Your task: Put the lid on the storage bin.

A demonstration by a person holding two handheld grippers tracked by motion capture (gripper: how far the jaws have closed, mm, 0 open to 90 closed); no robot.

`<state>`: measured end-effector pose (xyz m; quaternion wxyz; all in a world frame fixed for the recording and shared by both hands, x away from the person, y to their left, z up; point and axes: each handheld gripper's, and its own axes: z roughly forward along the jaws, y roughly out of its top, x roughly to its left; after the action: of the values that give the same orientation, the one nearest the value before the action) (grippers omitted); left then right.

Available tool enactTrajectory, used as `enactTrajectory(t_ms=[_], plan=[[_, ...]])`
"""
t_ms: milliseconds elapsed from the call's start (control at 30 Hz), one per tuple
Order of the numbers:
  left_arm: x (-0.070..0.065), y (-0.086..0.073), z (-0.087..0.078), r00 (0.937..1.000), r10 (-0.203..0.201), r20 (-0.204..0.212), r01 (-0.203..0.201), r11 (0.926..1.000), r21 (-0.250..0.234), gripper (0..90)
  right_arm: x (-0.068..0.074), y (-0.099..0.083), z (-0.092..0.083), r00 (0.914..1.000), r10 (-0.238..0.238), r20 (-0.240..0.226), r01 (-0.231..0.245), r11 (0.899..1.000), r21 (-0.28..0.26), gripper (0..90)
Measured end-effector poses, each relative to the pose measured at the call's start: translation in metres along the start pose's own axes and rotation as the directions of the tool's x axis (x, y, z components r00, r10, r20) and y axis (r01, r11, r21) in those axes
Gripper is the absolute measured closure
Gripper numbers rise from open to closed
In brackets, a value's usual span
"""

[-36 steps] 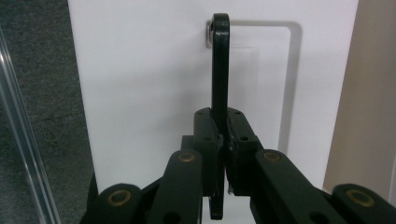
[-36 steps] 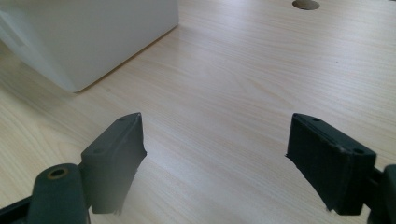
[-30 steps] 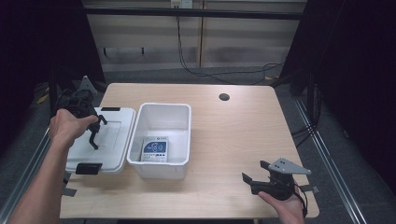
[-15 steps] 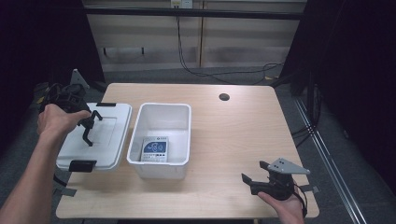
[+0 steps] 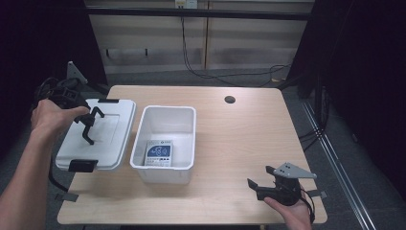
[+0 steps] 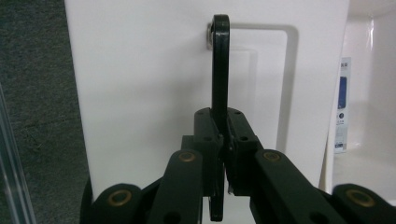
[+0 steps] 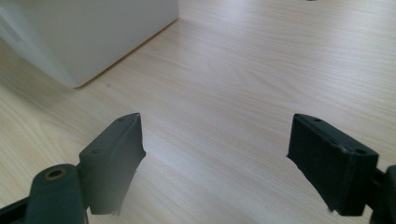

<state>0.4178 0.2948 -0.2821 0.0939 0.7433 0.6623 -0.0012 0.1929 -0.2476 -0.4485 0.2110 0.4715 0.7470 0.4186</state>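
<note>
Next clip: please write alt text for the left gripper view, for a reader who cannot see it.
The left gripper has its two black jaws shut on the black handle of a white lid, seen close up. At the right edge is part of a white bin with a blue and white packet inside.

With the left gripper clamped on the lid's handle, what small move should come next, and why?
Probably carry the white lid sideways over the open white bin beside it. The left gripper is shut on the lid's black handle, the bin has no cover and holds a small blue-and-white packet, and the right gripper rests open on the table, well apart.
</note>
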Motion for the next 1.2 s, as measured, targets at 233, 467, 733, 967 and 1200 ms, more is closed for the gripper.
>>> enactTrajectory(t_ms=[233,467,733,967,1200], plan=[[-0.009,0.001,-0.01,1.0,-0.005,-0.009,0.005,1.0,-0.001,85.1,0.0,0.0,0.001,1.0,-0.002,0.004,0.002,1.0,0.007,17.5],[-0.023,0.004,-0.015,0.9996,-0.001,-0.027,0.001,0.9999,0.012,85.1,0.0,0.0,0.001,1.0,-0.004,0.003,0.004,1.0,0.009,17.5],[-0.04,0.007,-0.014,0.9996,0.016,-0.022,-0.015,0.9997,0.019,85.1,0.001,0.0,0.001,0.9999,-0.014,0.003,0.014,1.0,0.015,17.5],[-0.056,0.009,-0.02,0.9999,0.011,-0.003,-0.011,0.9999,-0.001,85.0,0.002,0.0,0.002,0.9999,-0.015,0.002,0.015,1.0,0.017,17.5],[-0.072,0.013,-0.015,1.0,0.003,0.0,-0.003,0.9998,0.018,85.1,0.002,0.0,0.002,0.9998,-0.018,-0.001,0.018,1.0,0.016,17.5]])
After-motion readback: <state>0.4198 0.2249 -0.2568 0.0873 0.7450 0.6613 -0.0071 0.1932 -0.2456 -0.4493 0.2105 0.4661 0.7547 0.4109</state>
